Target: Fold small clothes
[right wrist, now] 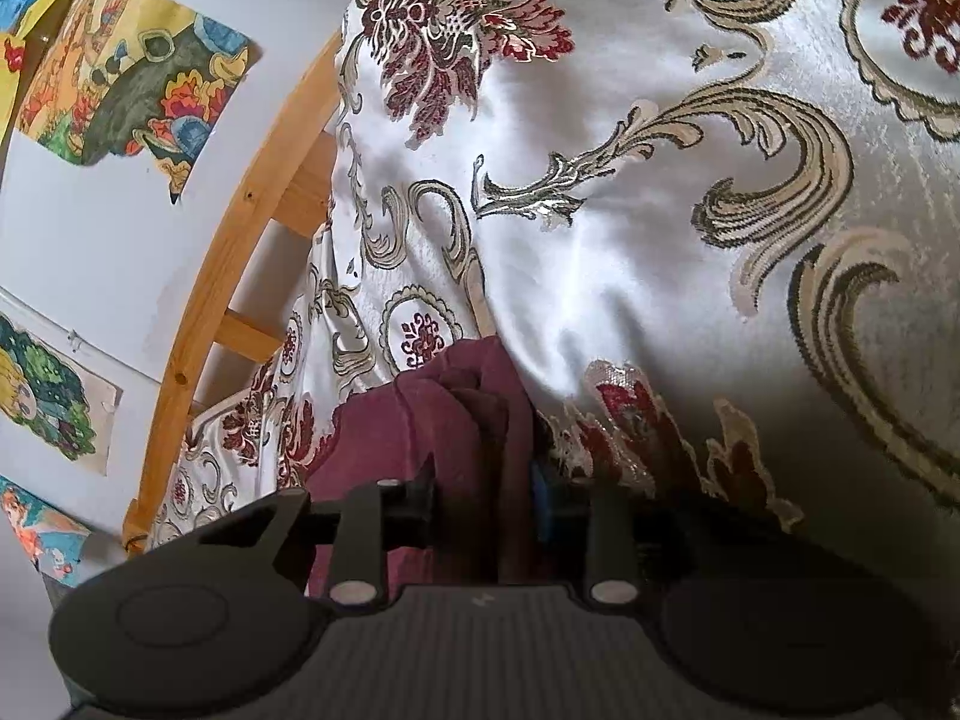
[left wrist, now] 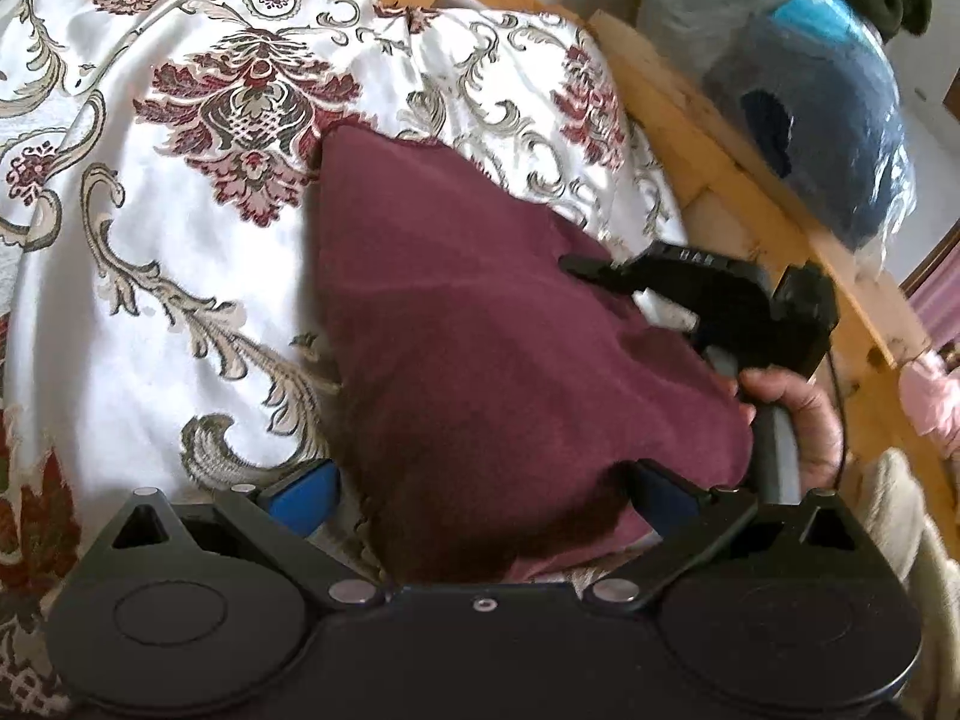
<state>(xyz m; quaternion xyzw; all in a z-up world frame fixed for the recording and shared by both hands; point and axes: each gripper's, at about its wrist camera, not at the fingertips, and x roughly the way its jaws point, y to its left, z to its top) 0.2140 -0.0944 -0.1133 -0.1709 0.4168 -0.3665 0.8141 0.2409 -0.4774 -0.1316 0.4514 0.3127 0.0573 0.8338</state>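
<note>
A maroon cloth [left wrist: 480,348] lies on the white floral bedspread [left wrist: 150,228]. My left gripper [left wrist: 480,498] is open, its blue-padded fingers [left wrist: 312,495] wide apart on either side of the cloth's near corner. My right gripper [left wrist: 576,267] shows in the left wrist view at the cloth's far right edge, with a hand on its handle. In the right wrist view my right gripper [right wrist: 483,498] is shut on a bunched fold of the maroon cloth [right wrist: 456,414] above the bedspread [right wrist: 660,240].
A wooden bed frame [left wrist: 720,168] runs along the bedspread's edge, with bagged blue bundles [left wrist: 828,120] beyond it. The right wrist view shows the frame [right wrist: 240,228] against a white wall with coloured drawings [right wrist: 132,72].
</note>
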